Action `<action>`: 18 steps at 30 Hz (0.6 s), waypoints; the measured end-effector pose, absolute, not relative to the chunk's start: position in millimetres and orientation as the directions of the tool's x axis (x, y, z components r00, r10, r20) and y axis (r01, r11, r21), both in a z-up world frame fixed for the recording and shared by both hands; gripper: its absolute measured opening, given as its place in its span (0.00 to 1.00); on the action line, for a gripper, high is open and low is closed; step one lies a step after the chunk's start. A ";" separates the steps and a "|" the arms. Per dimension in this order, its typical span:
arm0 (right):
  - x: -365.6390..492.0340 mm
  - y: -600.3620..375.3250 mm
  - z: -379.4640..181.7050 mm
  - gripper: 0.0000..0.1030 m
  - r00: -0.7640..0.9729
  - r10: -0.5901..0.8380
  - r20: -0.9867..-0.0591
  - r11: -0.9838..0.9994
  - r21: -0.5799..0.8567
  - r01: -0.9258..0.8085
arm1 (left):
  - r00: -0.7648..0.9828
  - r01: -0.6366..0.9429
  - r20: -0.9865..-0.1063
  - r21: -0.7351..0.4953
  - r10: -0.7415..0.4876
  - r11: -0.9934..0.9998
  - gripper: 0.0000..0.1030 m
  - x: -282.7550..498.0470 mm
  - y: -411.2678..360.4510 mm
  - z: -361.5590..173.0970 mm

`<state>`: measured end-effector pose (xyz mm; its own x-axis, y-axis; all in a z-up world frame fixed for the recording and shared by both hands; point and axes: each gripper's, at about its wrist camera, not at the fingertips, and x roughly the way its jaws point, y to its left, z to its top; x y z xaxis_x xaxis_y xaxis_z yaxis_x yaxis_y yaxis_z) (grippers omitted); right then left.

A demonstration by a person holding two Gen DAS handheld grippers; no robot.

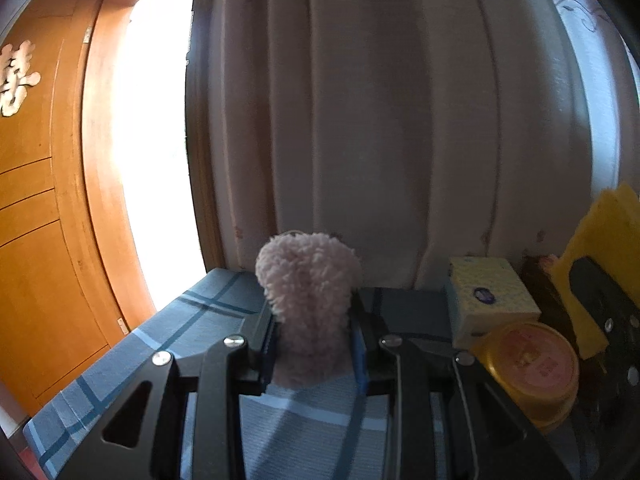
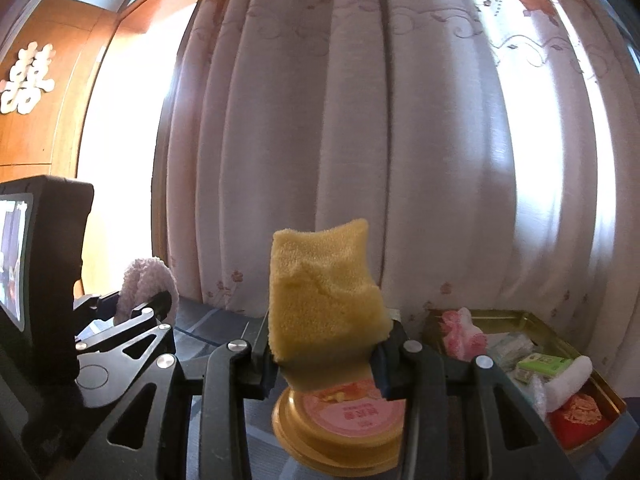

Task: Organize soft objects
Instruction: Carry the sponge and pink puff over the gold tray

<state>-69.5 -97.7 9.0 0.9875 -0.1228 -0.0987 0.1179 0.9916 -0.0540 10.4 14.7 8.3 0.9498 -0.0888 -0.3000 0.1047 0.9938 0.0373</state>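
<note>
My left gripper [image 1: 314, 344] is shut on a pink fluffy cloth [image 1: 308, 300] that stands up between its pads, above the blue plaid tablecloth [image 1: 132, 364]. My right gripper [image 2: 326, 356] is shut on a yellow towelling cloth [image 2: 320, 292], held upright just above a round yellow tin [image 2: 340, 416]. In the left wrist view the yellow cloth [image 1: 600, 232] and the right gripper's black body show at the far right. In the right wrist view the pink fluffy cloth [image 2: 140, 280] and the left gripper's body are at the left.
A yellow tissue box [image 1: 490, 296] stands beside the round yellow tin [image 1: 532, 364]. A gold metal tray [image 2: 600, 384] at the right holds pink, white and red soft items and small packets. Curtains hang close behind; a wooden door and bright doorway are at left.
</note>
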 end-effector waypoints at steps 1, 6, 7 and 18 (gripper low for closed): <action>-70.5 -100.7 9.0 0.38 0.987 -0.127 -0.100 0.991 -0.050 0.122 | 0.949 0.110 -0.300 0.038 -0.094 0.993 0.28 9.8 14.1 8.2; -76.1 -113.6 8.9 0.38 0.984 -0.147 -0.101 0.989 -0.042 0.144 | 0.947 0.128 -0.301 0.040 -0.110 0.991 0.28 9.5 9.3 6.5; -78.2 -115.1 8.8 0.38 0.984 -0.152 -0.098 0.988 -0.043 0.148 | 0.947 0.132 -0.301 0.042 -0.114 0.990 0.28 6.8 5.6 4.4; -93.5 -142.1 8.1 0.38 0.975 -0.201 -0.089 0.979 -0.040 0.199 | 0.943 0.179 -0.294 0.049 -0.157 0.983 0.29 -1.4 -15.3 1.2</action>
